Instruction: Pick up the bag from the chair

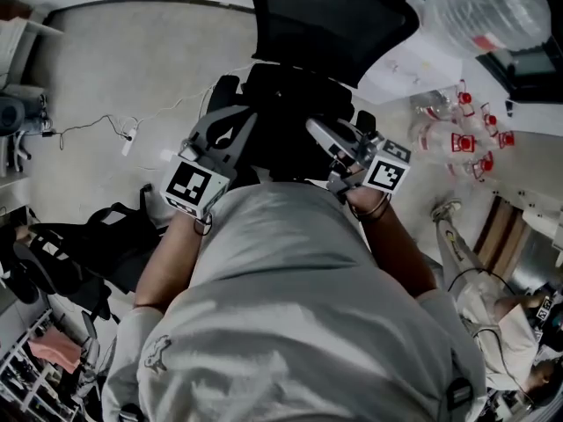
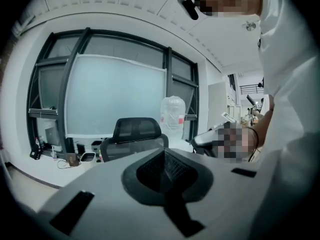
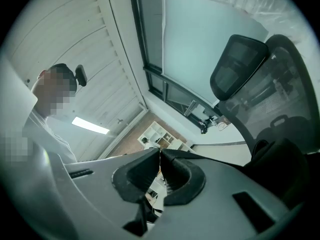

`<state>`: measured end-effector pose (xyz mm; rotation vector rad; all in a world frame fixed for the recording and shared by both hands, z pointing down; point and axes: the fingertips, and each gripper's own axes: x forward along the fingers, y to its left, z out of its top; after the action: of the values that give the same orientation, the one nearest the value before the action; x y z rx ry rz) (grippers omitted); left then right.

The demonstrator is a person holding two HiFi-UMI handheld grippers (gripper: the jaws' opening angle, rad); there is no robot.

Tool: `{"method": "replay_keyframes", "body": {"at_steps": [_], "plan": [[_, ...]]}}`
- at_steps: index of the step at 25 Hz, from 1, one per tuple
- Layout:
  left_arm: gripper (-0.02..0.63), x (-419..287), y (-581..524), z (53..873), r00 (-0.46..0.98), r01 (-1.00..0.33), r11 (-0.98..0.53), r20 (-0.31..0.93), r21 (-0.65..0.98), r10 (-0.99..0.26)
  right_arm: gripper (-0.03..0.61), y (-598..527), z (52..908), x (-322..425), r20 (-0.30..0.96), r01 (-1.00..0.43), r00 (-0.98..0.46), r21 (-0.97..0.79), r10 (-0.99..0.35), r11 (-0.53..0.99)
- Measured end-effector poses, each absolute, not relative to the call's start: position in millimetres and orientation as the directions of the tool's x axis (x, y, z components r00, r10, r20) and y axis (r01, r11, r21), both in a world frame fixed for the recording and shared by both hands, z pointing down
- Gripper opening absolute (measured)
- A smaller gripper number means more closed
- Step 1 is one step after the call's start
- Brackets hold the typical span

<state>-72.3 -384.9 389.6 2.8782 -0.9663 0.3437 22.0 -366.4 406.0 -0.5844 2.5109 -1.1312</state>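
Nearest the camera, the person's arms reached forward, a hand-held gripper in each hand. The left hand-held gripper (image 1: pixel 230 130) had its jaws closed, the dark pads meeting at the tips in its own view (image 2: pixel 163 154) with nothing between them. The right hand-held gripper (image 1: pixel 321 134) was closed too, only a thin slit showing between its pads (image 3: pixel 160 156), and it held nothing.

Just beyond both tips lay the bag (image 1: pixel 281 104), a black mass on the seat of the chair (image 1: pixel 330 16). In the head view it sat between the two hand-held grippers and a little past them. Whether either tip touched it could not be told. In the right gripper view the bag (image 3: pixel 280 174) filled the lower right, beside the jaws and not between them. The left gripper view did not show it.

Behind the bag rose the chair's mesh back and headrest (image 3: pixel 240 64), also visible from the left gripper (image 2: pixel 137 131). Farther off, a big clear jug (image 1: pixel 484 7) stood on a white surface (image 1: pixel 396 69), with red-capped bottles (image 1: pixel 457 139) near it. A cable (image 1: pixel 97 128) trailed over the floor (image 1: pixel 106 60) to the left.
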Motion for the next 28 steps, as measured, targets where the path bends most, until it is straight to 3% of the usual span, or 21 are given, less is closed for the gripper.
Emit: {"method": "replay_keyframes", "body": {"at_steps": [7,28], "plan": [[0.012,-84.9,-364.3,371.6,0.769,-0.61,-0.792,0.233,-0.008,-0.595,0.037,-354.0,397.1,21.6,-0.127,-0.245,-0.856,-0.754,-0.501,0.609],[0.012,-163.8,-242.2,355.2,0.872,-0.465,-0.885,0.173,-0.001,-0.458,0.035,-239.7,378.7,-10.9,-0.131,-0.395,-0.717,-0.733,-0.684,0.554]]}}
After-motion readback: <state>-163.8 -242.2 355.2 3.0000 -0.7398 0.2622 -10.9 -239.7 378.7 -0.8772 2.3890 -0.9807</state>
